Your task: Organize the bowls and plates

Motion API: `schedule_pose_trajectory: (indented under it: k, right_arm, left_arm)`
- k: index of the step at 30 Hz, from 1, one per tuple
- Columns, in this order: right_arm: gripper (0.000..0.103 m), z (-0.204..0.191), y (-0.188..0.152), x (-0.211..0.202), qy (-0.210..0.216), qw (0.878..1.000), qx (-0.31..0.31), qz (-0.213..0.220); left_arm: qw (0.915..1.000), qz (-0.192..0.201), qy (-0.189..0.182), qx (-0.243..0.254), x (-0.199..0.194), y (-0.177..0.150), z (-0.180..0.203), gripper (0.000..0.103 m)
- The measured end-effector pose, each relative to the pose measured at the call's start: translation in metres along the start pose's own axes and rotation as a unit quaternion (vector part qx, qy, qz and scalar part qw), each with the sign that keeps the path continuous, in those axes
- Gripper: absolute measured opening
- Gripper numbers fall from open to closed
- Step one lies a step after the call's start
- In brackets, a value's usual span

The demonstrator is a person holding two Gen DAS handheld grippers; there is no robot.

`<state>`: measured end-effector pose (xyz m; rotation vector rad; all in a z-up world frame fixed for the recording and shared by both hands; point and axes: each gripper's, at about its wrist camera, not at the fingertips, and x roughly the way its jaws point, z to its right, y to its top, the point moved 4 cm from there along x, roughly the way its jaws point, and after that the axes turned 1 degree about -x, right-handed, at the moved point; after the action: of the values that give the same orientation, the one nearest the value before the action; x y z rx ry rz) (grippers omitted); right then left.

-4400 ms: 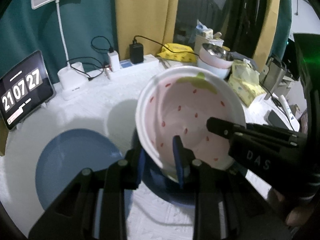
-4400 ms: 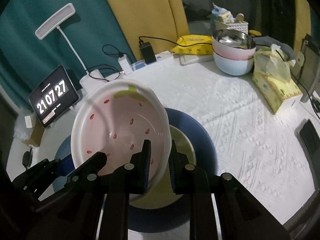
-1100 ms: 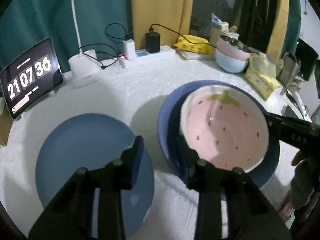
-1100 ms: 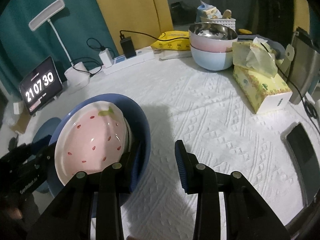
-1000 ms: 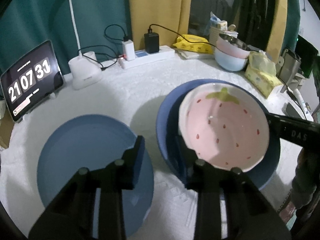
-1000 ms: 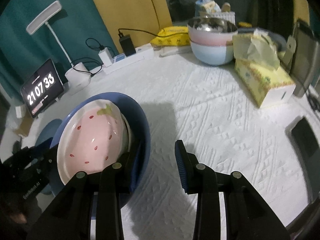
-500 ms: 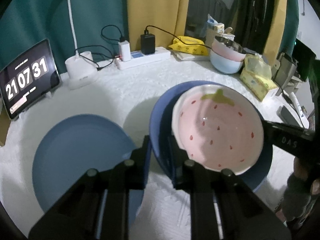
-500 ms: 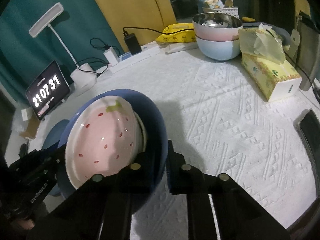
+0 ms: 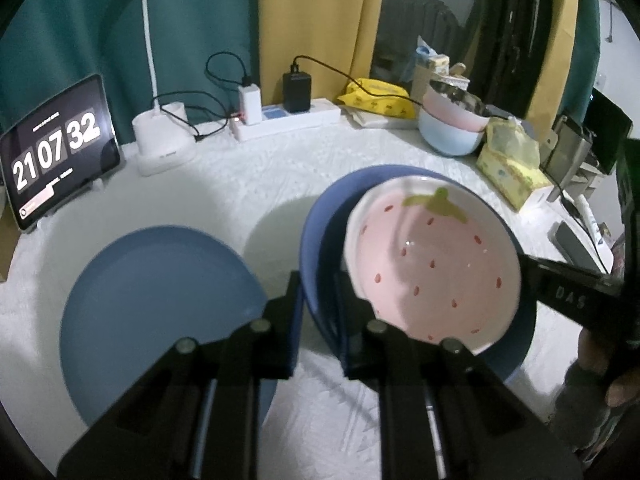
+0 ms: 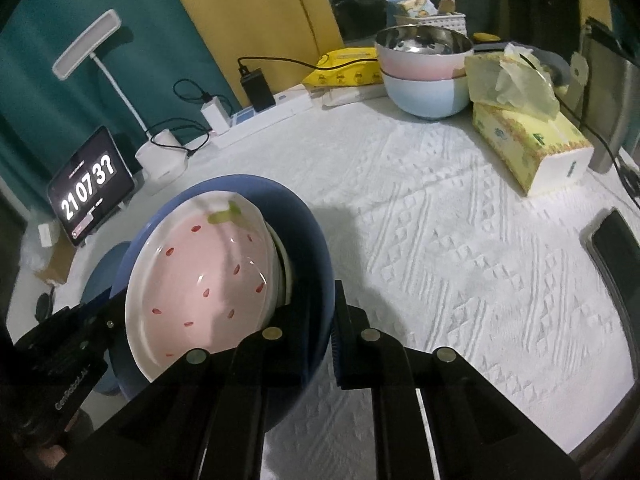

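Left wrist view: left gripper (image 9: 318, 300) points steeply down at the table, both fingers clamped tight on the near-left rim of the dark blue bowl (image 9: 316, 224), rim pinched between the pads. Strawberry bowl (image 9: 432, 264), pink w/ red seeds, sits nested inside the blue one, just right of & beyond the tips, tilted. Right gripper (image 9: 532, 276) comes in from the far right, black finger marked "DAS" at the bowl's opposite rim; a hand (image 9: 600, 384) shows under it. Flat blue plate (image 9: 160, 304) lies to the left of the tongs, apart from the bowl. Beyond: white textured tablecloth (image 9: 248, 184), clock tablet (image 9: 56, 152) far left, desk lamp (image 9: 160, 140), power strip (image 9: 288, 124), stacked pastel bowls (image 9: 452, 128) & tissue box (image 9: 512, 168) far right; teal & yellow curtains behind.

Right wrist view: right gripper (image 10: 330, 320) also pitched down, nipped shut on the blue bowl's (image 10: 304, 240) right rim. Strawberry bowl (image 10: 200, 280) left of the tips, inside it. Left gripper (image 10: 100, 316) at lower left. Cloth (image 10: 460, 240) stretches ahead & right; tissue box (image 10: 532, 148) far right, phone (image 10: 616, 248) at the right edge.
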<state>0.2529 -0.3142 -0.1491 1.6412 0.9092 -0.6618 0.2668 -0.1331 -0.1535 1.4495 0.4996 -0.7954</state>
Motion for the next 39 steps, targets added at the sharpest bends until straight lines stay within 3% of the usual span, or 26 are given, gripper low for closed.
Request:
schedule_pose_trajectory:
  k: [21,39]
  right_arm:
    - [0.011,0.002,-0.001,-0.019,-0.012,1.0,0.004,0.015]
    - [0.011,-0.021,0.011,-0.044,-0.02,0.999,-0.018,0.045]
  left_arm:
    - [0.9998,0.011,-0.011,0.015,-0.01,0.0,0.007,0.013]
    - [0.9991,0.036,-0.02,0.0,-0.031,0.008,-0.007,0.013]
